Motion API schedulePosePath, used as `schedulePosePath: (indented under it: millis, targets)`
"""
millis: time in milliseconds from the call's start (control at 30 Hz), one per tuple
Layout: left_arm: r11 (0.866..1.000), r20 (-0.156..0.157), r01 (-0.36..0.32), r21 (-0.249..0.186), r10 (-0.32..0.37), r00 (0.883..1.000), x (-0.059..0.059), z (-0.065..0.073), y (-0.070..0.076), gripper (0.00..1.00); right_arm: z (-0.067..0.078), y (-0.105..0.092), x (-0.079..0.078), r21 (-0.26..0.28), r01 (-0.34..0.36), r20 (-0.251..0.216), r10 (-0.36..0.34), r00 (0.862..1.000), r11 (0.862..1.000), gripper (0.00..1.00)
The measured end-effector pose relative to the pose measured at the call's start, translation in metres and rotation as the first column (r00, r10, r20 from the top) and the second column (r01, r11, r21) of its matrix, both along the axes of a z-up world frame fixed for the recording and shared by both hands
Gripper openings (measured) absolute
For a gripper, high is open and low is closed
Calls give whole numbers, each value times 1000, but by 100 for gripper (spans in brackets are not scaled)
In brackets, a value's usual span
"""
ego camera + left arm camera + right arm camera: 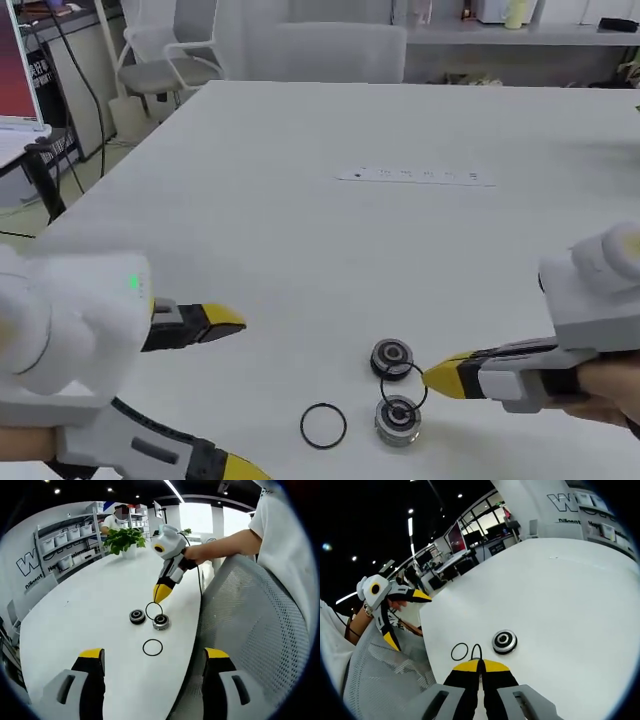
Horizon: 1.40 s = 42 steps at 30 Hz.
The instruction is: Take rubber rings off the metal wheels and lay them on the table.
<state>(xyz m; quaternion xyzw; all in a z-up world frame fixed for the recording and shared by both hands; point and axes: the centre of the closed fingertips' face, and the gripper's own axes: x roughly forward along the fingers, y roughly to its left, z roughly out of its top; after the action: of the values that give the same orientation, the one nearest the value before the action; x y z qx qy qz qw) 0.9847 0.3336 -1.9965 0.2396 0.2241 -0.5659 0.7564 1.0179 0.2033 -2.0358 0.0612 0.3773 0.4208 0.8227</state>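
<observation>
Two metal wheels (391,355) (397,418) stand close together near the front edge of the white table (300,220). My right gripper (430,378) is shut on a black rubber ring (408,367), held just above and between the two wheels. A second ring (323,425) lies flat on the table to their left. In the right gripper view the shut jaws (480,662) pinch the ring (476,645), with one wheel (504,641) beyond. My left gripper (242,395) stands open and empty at the left. In its own view the left gripper (154,653) faces the wheels (137,616) (161,622).
A thin clear strip (415,176) lies mid-table. Office chairs (340,50) stand past the far edge. A grey mesh chair back (240,620) is beside the table's near edge. A potted plant (123,539) sits at the far end.
</observation>
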Motion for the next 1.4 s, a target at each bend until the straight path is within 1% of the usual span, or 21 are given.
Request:
schedulePosePath:
  millis: [100, 200, 267, 400, 467, 567, 633, 833, 933, 967, 1033, 1067, 1100, 1167, 1233, 1267, 1367, 1400]
  targets:
    - [1000, -9, -18, -4, 18, 1000, -2, -3, 3, 78, 2, 0, 0, 7, 4, 2, -4, 1000, 1000, 0]
    - [1000, -15, -15, 7, 15, 1000, -6, -7, 4, 78, 5, 1, 0, 11, 7, 8, -7, 1000, 1000, 0]
    - [1000, -17, -18, 7, 19, 1000, -5, -8, 5, 78, 8, 1, 0, 17, 9, 12, -9, 1000, 1000, 0]
    - [999, -27, -38, -7, 38, 999, -4, -9, 5, 77, 16, 4, 1, 25, 8, 36, -9, 999, 1000, 0]
    - [999, -32, -39, -6, 39, 999, -4, -12, 5, 76, 20, 6, 1, 24, 3, 54, -5, 999, 1000, 0]
    - [999, -39, -33, 4, 33, 999, -6, -16, 6, 76, 24, 9, 1, 23, -4, 69, 2, 998, 1000, 0]
    - [999, -45, -35, 5, 35, 998, -6, -17, 6, 76, 23, 11, 1, 6, -11, 79, 11, 997, 1000, 0]
    - [999, -54, -37, 3, 37, 998, -7, -18, 6, 76, 26, 14, 2, -44, -33, 134, 38, 990, 998, 0]
    - [999, -59, -42, 1, 42, 997, -7, -19, 6, 76, 26, 16, 2, -58, -48, 146, 56, 988, 997, 0]
    - [999, -60, -43, 0, 43, 997, -7, -19, 6, 76, 25, 18, 1, -73, -57, 153, 68, 986, 996, 0]
    - [998, -64, -54, -12, 53, 997, -7, -21, 6, 76, 23, 19, 1, -116, -79, 175, 98, 980, 990, 0]
    - [999, -77, -50, -2, 50, 996, -10, -23, 7, 76, 23, 20, 0, -122, -86, 177, 107, 978, 989, 0]
    - [999, -72, -50, 4, 50, 996, -9, -24, 8, 76, 23, 22, -1, -125, -93, 179, 114, 977, 988, 0]
    - [999, -60, -44, 14, 45, 997, -8, -25, 9, 76, 21, 25, -2, -163, -117, 195, 149, 969, 980, 0]
    - [999, -66, -44, 9, 45, 997, -8, -24, 8, 76, 18, 27, -4, -214, -142, 212, 188, 959, 967, 0]
    - [999, -67, -44, 8, 44, 997, -9, -24, 8, 76, 16, 31, -7, -241, -164, 219, 219, 951, 957, 0]
    - [999, -64, -38, 21, 40, 997, -9, -26, 9, 76, 15, 39, -10, -281, -198, 243, 269, 932, 939, 0]
    - [999, -66, -37, 23, 38, 997, -9, -27, 9, 76, 14, 42, -12, -305, -213, 254, 295, 921, 928, 0]
